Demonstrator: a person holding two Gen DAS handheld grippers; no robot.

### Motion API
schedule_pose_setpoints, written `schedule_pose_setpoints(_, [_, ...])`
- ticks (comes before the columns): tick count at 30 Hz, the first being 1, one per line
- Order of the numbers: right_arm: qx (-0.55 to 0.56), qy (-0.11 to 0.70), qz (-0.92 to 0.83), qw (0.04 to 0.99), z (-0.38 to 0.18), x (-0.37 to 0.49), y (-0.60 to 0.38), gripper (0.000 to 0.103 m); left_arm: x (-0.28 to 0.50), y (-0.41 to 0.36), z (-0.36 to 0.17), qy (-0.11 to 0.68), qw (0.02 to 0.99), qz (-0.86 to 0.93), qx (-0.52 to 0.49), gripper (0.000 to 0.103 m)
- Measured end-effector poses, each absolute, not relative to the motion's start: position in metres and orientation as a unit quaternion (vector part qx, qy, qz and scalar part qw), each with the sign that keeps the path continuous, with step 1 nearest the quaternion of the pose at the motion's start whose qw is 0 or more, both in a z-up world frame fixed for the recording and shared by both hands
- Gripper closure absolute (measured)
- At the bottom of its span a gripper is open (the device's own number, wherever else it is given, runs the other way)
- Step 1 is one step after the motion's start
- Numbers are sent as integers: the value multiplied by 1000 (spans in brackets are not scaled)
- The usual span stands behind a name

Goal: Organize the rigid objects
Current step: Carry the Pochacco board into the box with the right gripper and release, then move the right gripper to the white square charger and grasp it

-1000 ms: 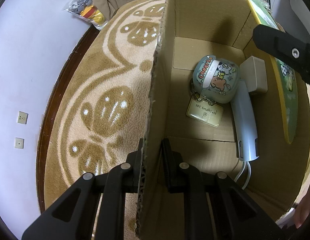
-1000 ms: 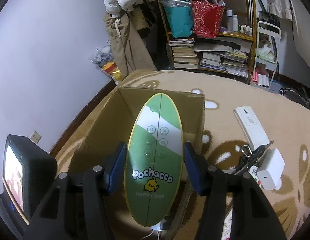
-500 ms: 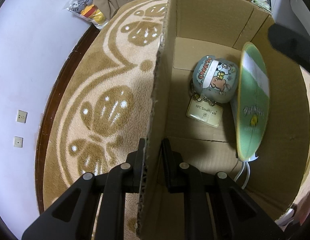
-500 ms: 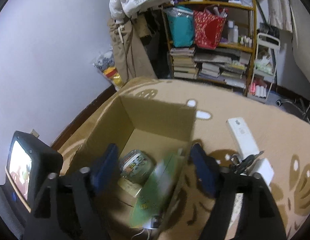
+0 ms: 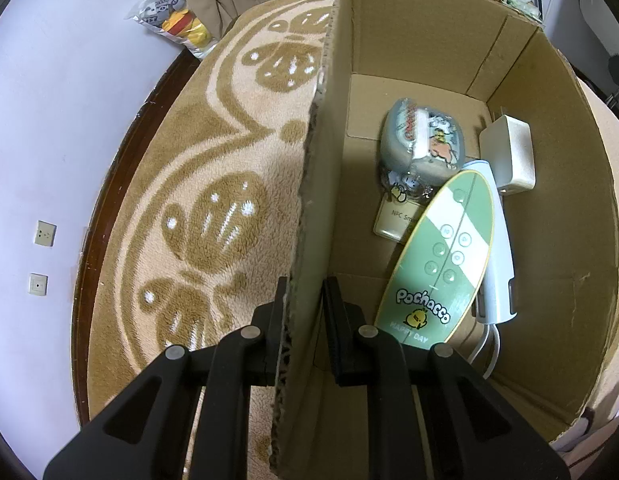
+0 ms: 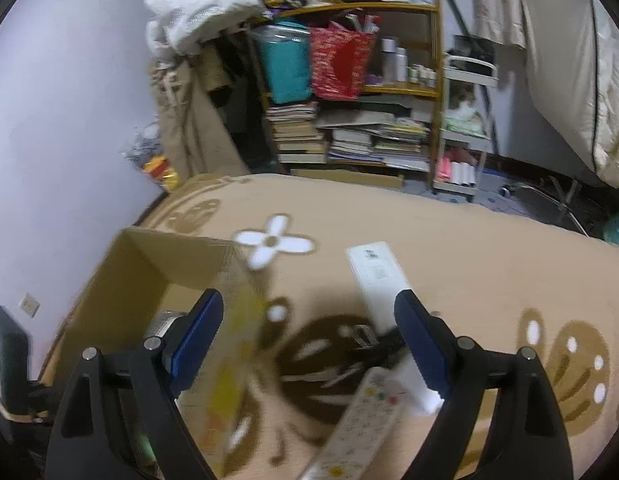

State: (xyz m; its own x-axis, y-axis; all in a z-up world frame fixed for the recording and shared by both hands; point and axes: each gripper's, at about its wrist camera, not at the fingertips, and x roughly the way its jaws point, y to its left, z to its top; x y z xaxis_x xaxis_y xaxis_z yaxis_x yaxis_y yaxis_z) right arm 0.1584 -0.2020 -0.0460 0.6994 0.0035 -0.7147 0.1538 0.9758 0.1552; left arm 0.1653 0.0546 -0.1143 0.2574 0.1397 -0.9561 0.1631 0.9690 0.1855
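pochacco board (image 5: 441, 256) diagonal (logo end nearest)

Left gripper (image 5: 303, 304): jaws nearly closed, pinching a thin upright panel between the two black fingers (image 5: 337, 320). Right gripper (image 6: 309, 336): blue-padded fingers (image 6: 197, 332) spread wide apart, nothing held between them, pointing forward and downward.

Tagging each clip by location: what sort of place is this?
Most likely a lived-in bedroom or living room: patterned carpet, a cluttered bookshelf stacked with books, and a cardboard box on the floor.
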Motion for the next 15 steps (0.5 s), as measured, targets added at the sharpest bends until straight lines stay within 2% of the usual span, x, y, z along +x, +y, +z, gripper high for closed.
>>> schedule_pose_setpoints(15, [139,413,-111,893,-97,156,-267,11,165,58,-114,611,783,-8,116,87])
